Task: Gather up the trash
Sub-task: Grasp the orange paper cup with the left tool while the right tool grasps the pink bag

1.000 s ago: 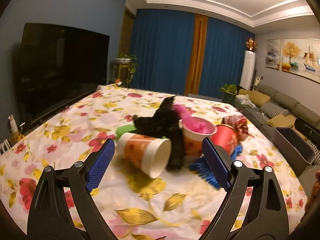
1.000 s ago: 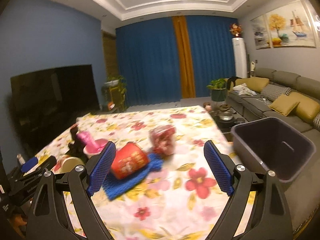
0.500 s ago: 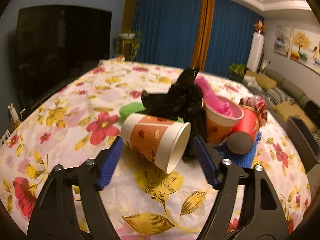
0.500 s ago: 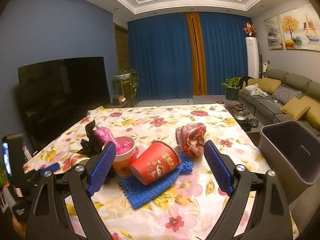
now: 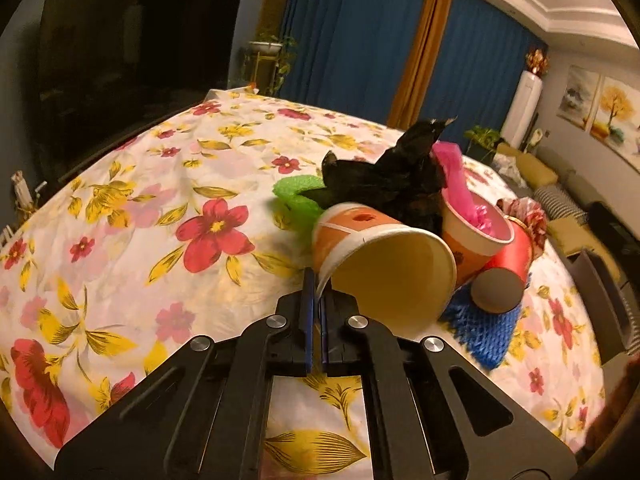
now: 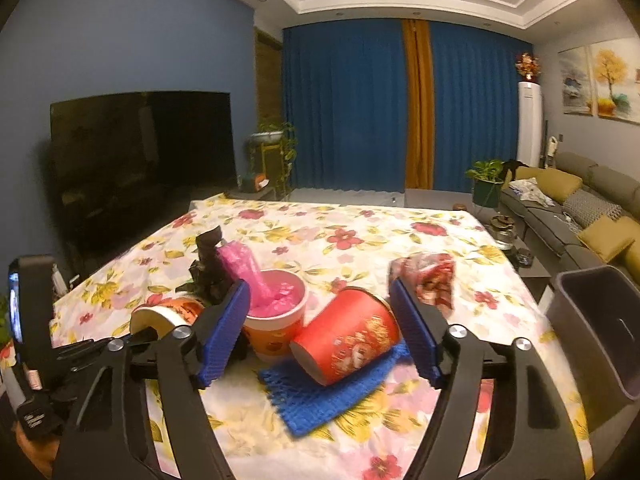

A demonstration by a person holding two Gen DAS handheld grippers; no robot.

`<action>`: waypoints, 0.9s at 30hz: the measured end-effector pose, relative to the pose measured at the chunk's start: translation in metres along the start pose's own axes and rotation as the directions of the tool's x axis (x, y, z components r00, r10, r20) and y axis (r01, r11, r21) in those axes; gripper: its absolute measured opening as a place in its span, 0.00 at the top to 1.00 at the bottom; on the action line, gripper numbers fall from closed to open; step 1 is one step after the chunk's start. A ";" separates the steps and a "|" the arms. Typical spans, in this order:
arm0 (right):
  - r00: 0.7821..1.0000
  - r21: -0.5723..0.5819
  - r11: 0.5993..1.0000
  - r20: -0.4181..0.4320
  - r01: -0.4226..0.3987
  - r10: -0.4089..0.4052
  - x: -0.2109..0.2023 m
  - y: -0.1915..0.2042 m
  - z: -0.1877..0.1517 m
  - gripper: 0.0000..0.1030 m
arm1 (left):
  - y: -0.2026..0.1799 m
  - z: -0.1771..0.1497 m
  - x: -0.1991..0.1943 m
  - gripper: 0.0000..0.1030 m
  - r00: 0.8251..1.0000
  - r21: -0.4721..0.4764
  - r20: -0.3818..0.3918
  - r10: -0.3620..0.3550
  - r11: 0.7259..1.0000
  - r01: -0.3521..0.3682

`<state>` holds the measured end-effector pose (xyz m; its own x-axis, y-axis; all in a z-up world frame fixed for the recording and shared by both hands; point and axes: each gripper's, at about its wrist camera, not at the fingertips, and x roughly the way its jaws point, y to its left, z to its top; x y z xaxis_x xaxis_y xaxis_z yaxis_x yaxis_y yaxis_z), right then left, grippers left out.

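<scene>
My left gripper (image 5: 316,300) is shut on the rim of an orange paper cup (image 5: 380,264) that lies on its side, mouth toward me; the cup also shows in the right wrist view (image 6: 168,314). Behind it sit a black plastic bag (image 5: 392,180), a green foam net (image 5: 300,196) and an upright cup with pink plastic (image 5: 476,232). My right gripper (image 6: 320,332) is open, its blue pads flanking a red paper cup (image 6: 348,340) lying on a blue foam net (image 6: 324,396). A crumpled red wrapper (image 6: 430,276) lies behind.
The trash sits on a table with a floral cloth (image 5: 140,220). A dark grey bin (image 6: 596,328) stands off the table's right edge. A TV (image 6: 140,152) is on the left wall, a sofa (image 6: 580,204) on the right.
My left gripper has moved in and shut on the orange cup's rim. My right gripper has moved forward and down so its open pads now flank the red cup.
</scene>
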<state>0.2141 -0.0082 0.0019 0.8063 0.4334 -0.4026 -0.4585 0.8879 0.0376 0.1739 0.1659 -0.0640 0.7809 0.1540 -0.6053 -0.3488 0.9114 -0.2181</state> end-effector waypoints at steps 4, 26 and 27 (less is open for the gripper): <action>1.000 -0.028 0.999 -0.013 -0.015 0.014 0.018 0.011 0.000 0.41 | 0.007 0.002 -0.009 0.99 0.999 -0.031 0.039 -0.017 0.999 0.018; 0.986 -0.081 0.991 -0.137 -0.104 0.092 0.094 0.040 -0.004 0.94 | 0.022 0.030 -0.015 0.99 0.989 -0.083 0.142 -0.049 0.995 0.061; 0.987 -0.078 0.992 -0.129 -0.104 0.093 0.091 0.038 -0.002 0.95 | 0.022 0.030 -0.014 0.99 0.989 -0.082 0.139 -0.052 0.995 0.064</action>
<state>0.2693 0.0648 -0.0356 0.7051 0.4904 -0.5122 -0.5673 0.8235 0.0077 0.1704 0.1954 -0.0374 0.8626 0.1582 -0.4806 -0.3396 0.8851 -0.3183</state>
